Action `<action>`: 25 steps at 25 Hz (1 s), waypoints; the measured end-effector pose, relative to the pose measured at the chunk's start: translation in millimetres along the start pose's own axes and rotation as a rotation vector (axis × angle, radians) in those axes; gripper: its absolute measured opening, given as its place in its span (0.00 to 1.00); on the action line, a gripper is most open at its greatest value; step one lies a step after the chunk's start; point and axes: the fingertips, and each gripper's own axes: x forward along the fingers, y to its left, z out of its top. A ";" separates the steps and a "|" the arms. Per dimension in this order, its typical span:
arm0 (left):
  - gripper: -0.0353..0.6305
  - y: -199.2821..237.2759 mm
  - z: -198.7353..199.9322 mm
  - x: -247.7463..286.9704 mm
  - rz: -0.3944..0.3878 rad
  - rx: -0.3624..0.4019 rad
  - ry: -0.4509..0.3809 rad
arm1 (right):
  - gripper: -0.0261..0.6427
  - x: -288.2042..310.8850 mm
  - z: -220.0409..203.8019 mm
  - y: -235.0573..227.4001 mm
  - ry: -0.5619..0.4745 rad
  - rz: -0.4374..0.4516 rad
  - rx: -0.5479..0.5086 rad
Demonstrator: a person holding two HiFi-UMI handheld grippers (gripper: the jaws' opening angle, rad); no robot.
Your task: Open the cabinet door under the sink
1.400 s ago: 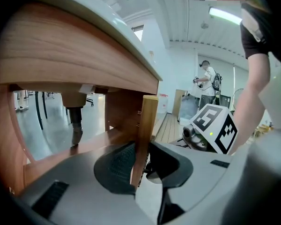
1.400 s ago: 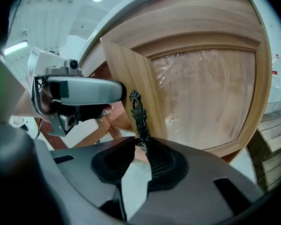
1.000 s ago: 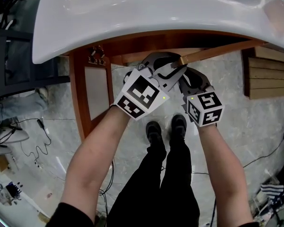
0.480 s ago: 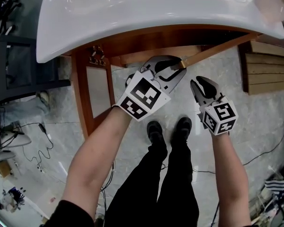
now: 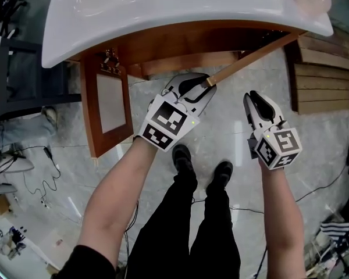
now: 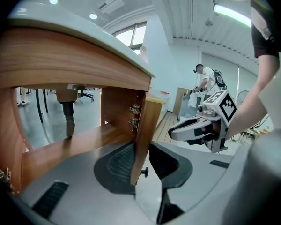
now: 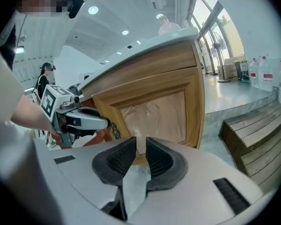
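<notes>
1. Pale marble floor [image 5: 221, 133] lies under a white sink [image 5: 163, 16] that sits on a wooden cabinet [image 5: 180, 42].
2. The right-hand cabinet door [image 5: 256, 56] has swung further out than a second ago. Its free edge is clamped in the left tongs [image 5: 199, 85].
3. The right tongs [image 5: 251, 97] have drawn back from it. Their jaws have just been closing to a narrow gap, with nothing between them.
4. The left hand alone seems to carry the opening now, and it looks well along.
5. Count: two doors, the other door [image 5: 107, 106] already wide open; two tongs; one sink; one knob [image 6: 143, 172].

A test lab: freestanding sink [image 5: 134, 36], cables [image 5: 50, 158] strewn about.
</notes>
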 end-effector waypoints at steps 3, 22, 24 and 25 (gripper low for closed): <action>0.20 -12.1 -1.3 -0.1 0.022 -0.018 0.000 | 0.15 -17.9 -2.0 2.5 0.012 0.021 -0.017; 0.20 -102.4 -5.2 15.7 0.231 -0.155 -0.008 | 0.13 -120.0 -31.2 -19.6 0.018 0.072 -0.019; 0.20 -110.2 -4.6 18.9 0.254 -0.184 -0.014 | 0.13 -128.7 -28.9 -25.1 0.015 0.068 -0.023; 0.20 -114.4 -3.9 21.3 0.260 -0.192 -0.013 | 0.13 -132.5 -27.8 -29.1 0.013 0.064 -0.025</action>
